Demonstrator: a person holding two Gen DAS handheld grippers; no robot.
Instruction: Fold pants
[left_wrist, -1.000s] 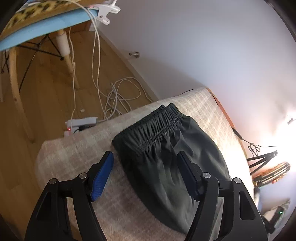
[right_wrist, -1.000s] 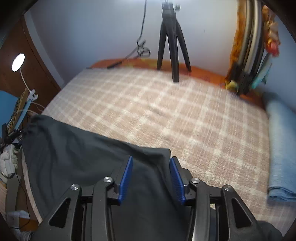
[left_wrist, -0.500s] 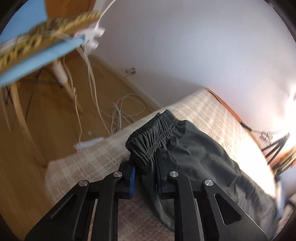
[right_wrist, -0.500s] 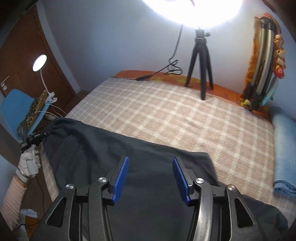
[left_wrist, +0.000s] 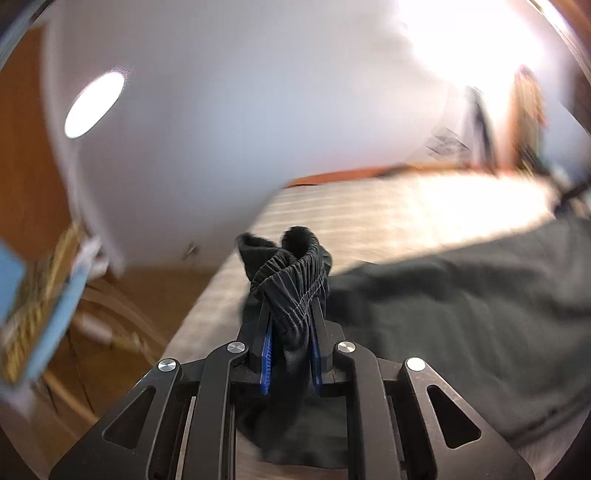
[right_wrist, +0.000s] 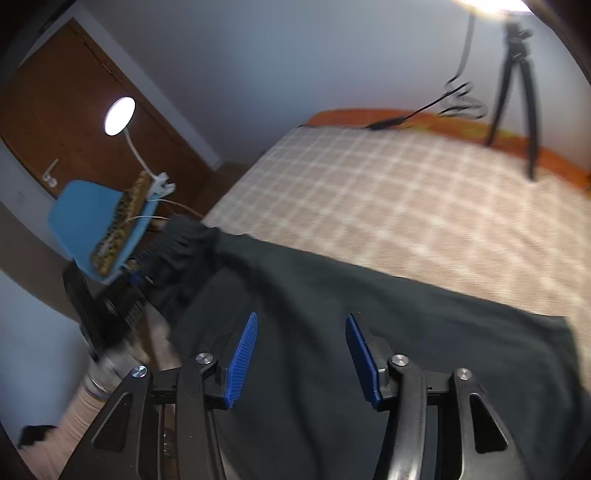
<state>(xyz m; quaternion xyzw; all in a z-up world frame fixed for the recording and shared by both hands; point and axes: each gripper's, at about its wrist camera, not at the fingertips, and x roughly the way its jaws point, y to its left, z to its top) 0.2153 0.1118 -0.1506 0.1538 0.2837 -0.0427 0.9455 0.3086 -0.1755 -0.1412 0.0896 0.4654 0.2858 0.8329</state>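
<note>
A bed (right_wrist: 406, 206) with a checked beige cover fills the room, and its orange edge runs along a pale wall (right_wrist: 277, 55). A black tripod (right_wrist: 517, 85) stands at the far side under a strong light, with a cable (right_wrist: 436, 107) beside it. At the left are a brown door (right_wrist: 74, 122), a round lamp (right_wrist: 119, 115) and a blue chair (right_wrist: 85, 221).

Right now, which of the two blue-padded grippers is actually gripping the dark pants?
The left gripper: its blue pads are shut on the bunched elastic waistband. The right gripper hangs open above the dark pants.
</note>
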